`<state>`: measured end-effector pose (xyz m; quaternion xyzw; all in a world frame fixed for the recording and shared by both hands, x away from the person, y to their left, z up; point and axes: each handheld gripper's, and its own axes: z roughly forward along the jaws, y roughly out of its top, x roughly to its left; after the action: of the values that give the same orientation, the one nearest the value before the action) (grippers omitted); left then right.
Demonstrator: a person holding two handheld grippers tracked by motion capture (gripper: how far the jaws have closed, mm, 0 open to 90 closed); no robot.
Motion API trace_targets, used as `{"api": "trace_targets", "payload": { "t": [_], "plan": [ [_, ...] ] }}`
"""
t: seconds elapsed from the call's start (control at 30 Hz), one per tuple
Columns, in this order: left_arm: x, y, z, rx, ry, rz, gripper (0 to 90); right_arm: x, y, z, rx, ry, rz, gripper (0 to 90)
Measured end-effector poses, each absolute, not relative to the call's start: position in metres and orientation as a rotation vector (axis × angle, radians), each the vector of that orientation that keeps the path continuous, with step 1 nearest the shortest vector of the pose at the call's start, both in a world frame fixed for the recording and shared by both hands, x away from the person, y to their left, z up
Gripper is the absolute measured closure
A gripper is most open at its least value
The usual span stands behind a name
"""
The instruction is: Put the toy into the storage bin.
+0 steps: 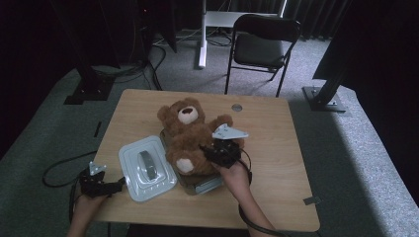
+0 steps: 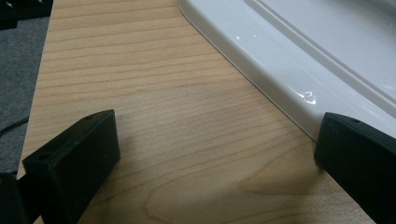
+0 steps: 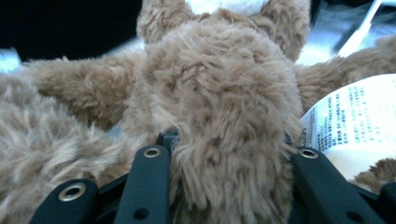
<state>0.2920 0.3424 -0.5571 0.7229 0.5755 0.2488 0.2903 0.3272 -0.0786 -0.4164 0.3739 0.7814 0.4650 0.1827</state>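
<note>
The teddy bear [image 1: 190,136] hides most of the box [image 1: 205,183] under it. The right gripper [image 1: 210,150] clamps the bear's leg. The left gripper [image 1: 118,185] rests wide apart beside the lid [image 1: 133,165], at the table [image 1: 276,148] edge.

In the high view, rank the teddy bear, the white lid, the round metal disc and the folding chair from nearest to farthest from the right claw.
1. Teddy bear: clamped in the right claw, lying in the grey box.
2. White lid: on the table, to the claw's left.
3. Round metal disc: near the table's far edge.
4. Folding chair: on the carpet beyond the table.
</note>
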Motion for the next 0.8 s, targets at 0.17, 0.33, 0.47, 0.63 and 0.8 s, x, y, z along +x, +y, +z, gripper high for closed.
{"api": "trace_targets", "payload": {
  "t": [0.17,0.33,0.47,0.63,0.8],
  "plan": [
    [0.292,0.342,-0.557,1.929,1.535,0.666,0.6,0.323,-0.078,-0.435,1.042,2.252,1.263,63.6],
    [0.292,0.343,-0.557,1.931,1.534,0.665,0.6,0.32,-0.085,-0.44,1.025,2.282,1.241,63.7],
    [0.292,0.343,-0.557,1.931,1.535,0.663,0.6,0.32,-0.094,-0.438,1.025,2.296,1.246,63.5],
    [0.292,0.342,-0.557,1.925,1.537,0.662,0.6,0.321,-0.105,-0.44,1.011,2.303,1.199,63.5],
    [0.292,0.342,-0.557,1.925,1.537,0.663,0.6,0.326,-0.117,-0.44,1.051,2.277,1.179,63.0]
  ]
}}
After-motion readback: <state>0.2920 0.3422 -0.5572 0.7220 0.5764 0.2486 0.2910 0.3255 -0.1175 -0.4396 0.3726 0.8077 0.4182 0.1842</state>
